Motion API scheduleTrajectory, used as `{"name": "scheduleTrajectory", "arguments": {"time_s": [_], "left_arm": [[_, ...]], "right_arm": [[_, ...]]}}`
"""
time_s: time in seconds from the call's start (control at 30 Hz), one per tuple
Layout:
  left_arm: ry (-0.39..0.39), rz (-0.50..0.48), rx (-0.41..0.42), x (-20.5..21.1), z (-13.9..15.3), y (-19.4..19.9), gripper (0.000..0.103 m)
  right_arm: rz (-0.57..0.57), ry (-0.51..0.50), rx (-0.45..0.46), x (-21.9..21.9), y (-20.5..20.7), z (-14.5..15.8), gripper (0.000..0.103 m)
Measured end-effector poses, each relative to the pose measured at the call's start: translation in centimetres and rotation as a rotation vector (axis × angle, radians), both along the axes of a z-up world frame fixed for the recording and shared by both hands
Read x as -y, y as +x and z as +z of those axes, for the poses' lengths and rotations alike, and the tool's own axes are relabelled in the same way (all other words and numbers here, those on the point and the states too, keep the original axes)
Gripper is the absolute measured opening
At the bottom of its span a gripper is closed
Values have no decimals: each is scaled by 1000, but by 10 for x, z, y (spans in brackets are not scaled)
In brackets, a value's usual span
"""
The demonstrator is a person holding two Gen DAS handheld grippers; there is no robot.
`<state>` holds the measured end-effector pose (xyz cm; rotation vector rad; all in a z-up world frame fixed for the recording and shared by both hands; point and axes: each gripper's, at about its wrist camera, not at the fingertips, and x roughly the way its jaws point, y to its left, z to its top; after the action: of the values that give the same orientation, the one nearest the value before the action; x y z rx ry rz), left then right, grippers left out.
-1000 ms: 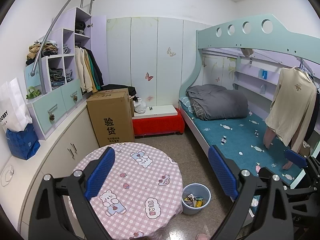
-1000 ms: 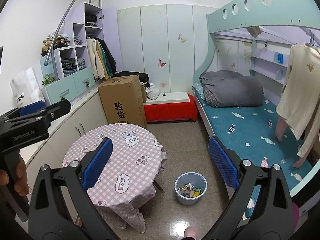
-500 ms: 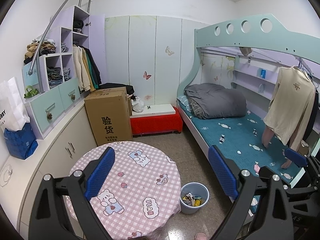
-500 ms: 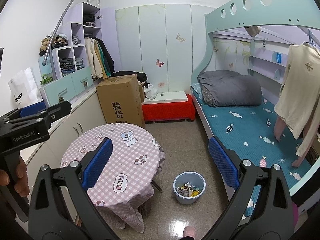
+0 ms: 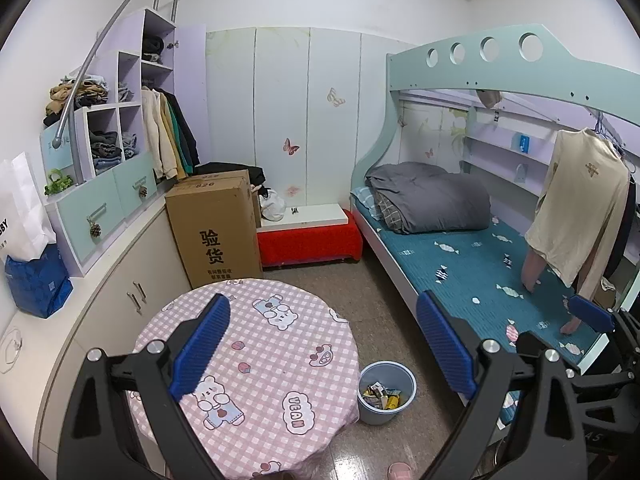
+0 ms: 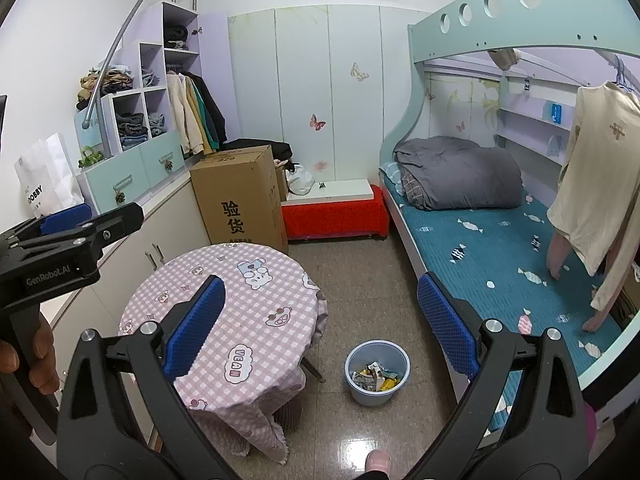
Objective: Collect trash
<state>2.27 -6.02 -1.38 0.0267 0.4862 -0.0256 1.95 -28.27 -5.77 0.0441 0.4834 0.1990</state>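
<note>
The left gripper (image 5: pixel 322 346) is held high, its blue fingers (image 5: pixel 200 346) spread wide with nothing between them. The right gripper (image 6: pixel 320 322) is at a similar height, its fingers also wide apart and empty. A hand (image 6: pixel 24 360) grips the left gripper's handle. The two grippers are side by side, apart.

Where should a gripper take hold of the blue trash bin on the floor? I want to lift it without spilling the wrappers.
Probably the rim of the blue trash bin, from straight above, one finger inside the wall and one outside. It stands upright and open-topped, with wrappers low inside. Take the bed-facing side, since the round table crowds the other.
</note>
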Motion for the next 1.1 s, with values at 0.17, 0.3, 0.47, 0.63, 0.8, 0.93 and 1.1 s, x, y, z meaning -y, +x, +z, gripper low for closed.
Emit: {"name": "scheduleTrajectory", "arguments": {"time_s": [0.17, 0.3, 0.47, 0.63, 0.8, 0.93, 1.1], "left_arm": [[1, -1, -3, 2, -1, 1, 92], [0, -2, -4, 3, 0, 1, 92], [2, -3, -6, 4, -2, 2, 92], [3, -5, -7, 4, -4, 3, 92], [5, -6, -7, 4, -4, 3, 92], [5, -8, -7, 3, -5, 4, 92], [4, -6, -8, 2, -7, 4, 92]], "right_arm": [[-3, 1, -3, 1, 0, 0, 95], [-4, 2, -4, 1, 0, -1, 95], [-4, 3, -6, 2, 0, -1, 95], [-5, 3, -6, 2, 0, -1, 95], [-5, 3, -5, 2, -1, -1, 95], [-5, -3, -2, 2, 0, -2, 95], [-2, -6, -6, 2, 2, -3, 95]]}}
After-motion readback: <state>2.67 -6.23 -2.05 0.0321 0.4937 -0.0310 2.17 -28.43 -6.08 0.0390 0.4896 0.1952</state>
